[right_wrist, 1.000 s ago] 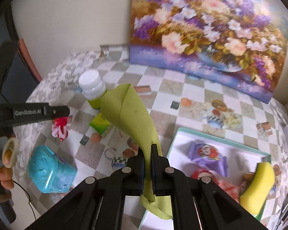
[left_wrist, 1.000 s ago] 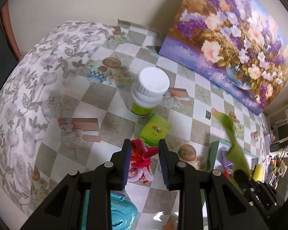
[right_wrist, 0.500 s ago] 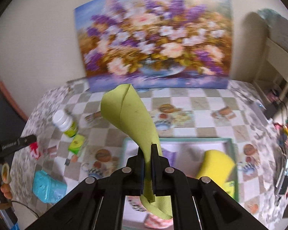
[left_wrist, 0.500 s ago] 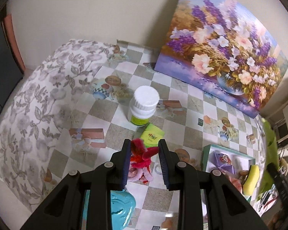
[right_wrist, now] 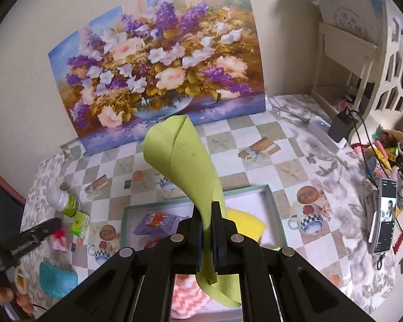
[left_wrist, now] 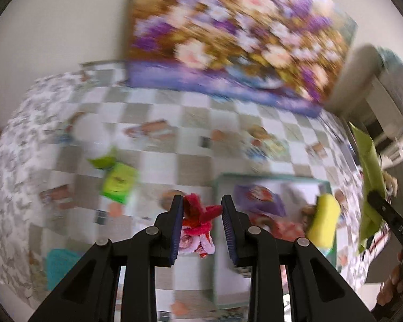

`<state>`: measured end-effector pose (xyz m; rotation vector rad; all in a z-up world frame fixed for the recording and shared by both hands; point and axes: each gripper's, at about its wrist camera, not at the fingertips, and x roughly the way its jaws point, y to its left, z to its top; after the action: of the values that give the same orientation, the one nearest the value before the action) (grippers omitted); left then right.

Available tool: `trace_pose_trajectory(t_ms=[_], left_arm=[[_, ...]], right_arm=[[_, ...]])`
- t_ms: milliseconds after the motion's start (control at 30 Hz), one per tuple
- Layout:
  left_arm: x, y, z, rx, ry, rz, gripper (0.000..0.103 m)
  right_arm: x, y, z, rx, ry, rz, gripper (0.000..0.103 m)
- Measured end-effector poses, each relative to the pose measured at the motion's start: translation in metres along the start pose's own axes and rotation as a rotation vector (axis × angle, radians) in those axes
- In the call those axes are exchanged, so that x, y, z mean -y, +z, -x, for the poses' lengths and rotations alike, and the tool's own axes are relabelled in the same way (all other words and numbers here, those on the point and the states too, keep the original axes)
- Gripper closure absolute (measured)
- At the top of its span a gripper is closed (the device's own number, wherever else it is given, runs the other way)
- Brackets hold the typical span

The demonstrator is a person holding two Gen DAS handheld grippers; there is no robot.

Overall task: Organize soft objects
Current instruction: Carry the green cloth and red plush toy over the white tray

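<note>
Checked and floral cloth covers the table (right_wrist: 258,158), which stands against a cream wall with a big flower painting (right_wrist: 158,80) propped at the far side. At far right is a white shelf unit (right_wrist: 362,40), and a phone (right_wrist: 385,218) lies near the table's right edge among clutter.

Near the middle sits a shallow tray (right_wrist: 275,214) with a teal rim. Inside it are a yellow sponge (right_wrist: 245,221), a purple packet (right_wrist: 158,222) and, at the near end, an orange-and-white zigzag cloth (right_wrist: 186,293).

Left of the tray, on the cloth, are a white bottle (right_wrist: 63,201) with a green label, a small green box (right_wrist: 79,224) just beside it, and a turquoise container (right_wrist: 55,279) nearer the camera.

The right gripper (right_wrist: 207,230) is clamped tight on a green sheet (right_wrist: 182,155), pinched low so that its curled upper part rises above the tray and a short tail hangs below the pads.

The left gripper (left_wrist: 202,216), blurred in its own view, is narrowed on a red and pink plush toy (left_wrist: 198,225); the left pad presses the toy, and I cannot tell whether the right pad touches it. The toy is off the table, just left of the tray's left edge
</note>
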<state>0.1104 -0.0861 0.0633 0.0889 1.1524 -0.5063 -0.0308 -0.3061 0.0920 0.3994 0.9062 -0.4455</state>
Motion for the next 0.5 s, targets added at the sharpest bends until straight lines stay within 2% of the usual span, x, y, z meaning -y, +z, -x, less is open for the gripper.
trace_pose_trajectory(t_ms=[167,300,500], left_arm=[[0.035,-0.006,-0.031,-0.068,-0.02,-0.042,0.073],[0.044,-0.012,-0.058,-0.132,-0.02,-0.041,0.073],[0.044,-0.018,-0.097,-0.215,-0.018,-0.01,0.073]], right_arm=[[-0.011,-0.008,-0.025,-0.066,0.074,0.01,0.097],[-0.013,-0.017,-0.057,-0.153,0.102,-0.004,0.097],[-0.007,-0.027,-0.096,-0.264,0.081,-0.019,0.096]])
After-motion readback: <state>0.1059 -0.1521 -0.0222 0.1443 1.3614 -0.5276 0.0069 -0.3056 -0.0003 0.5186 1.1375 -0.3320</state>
